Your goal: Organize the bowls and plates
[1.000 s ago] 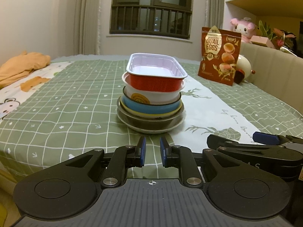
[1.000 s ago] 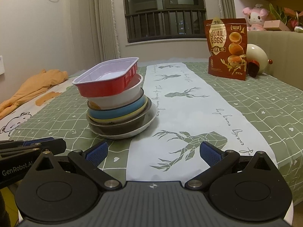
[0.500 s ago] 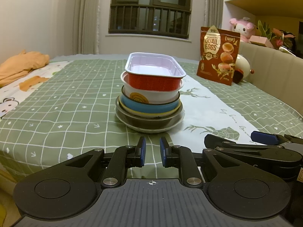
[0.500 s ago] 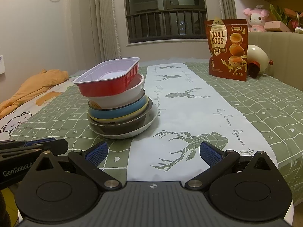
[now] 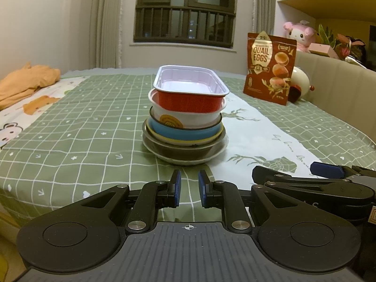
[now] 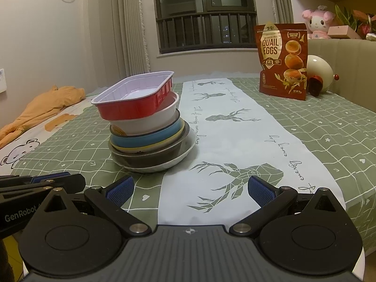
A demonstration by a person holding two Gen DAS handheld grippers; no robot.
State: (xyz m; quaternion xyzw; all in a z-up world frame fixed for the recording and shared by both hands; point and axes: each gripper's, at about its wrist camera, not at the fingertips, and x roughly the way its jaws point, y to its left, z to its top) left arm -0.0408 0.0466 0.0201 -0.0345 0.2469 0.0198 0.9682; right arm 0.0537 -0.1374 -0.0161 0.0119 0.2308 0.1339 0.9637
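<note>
Plates and bowls sit nested in one stack (image 5: 185, 127) dead ahead of you. Your left gripper (image 5: 189, 191) has its blue pads nearly together with a narrow gap, nothing between them, hovering short of the stack's base. Your right gripper (image 6: 189, 190) stands wide open and empty over the white deer-print runner (image 6: 235, 127), stack off to its left.

Risk: the red foil tray (image 5: 191, 91) on top is oblong and overhangs the round white bowl (image 5: 188, 116) under it; in the right wrist view it sits tilted. Nudge it sideways with a finger and it likely slides off or tips the bowl. With the left jaws this narrow you'd probably bump a rim rather than straddle it, so open up first. Lifting from low down could drag the whole pile across the green checked cloth (image 5: 70, 141).

Stack from the bottom: pale shallow plate (image 6: 164, 164), dark brown bowl (image 5: 185, 151), thin yellow rim, blue bowl (image 6: 145, 138), white bowl with an orange emblem, then the tray, pale inside and red outside. It stands on the cloth at the runner's left edge, well apart from the quail egg bag (image 6: 283, 61).
</note>
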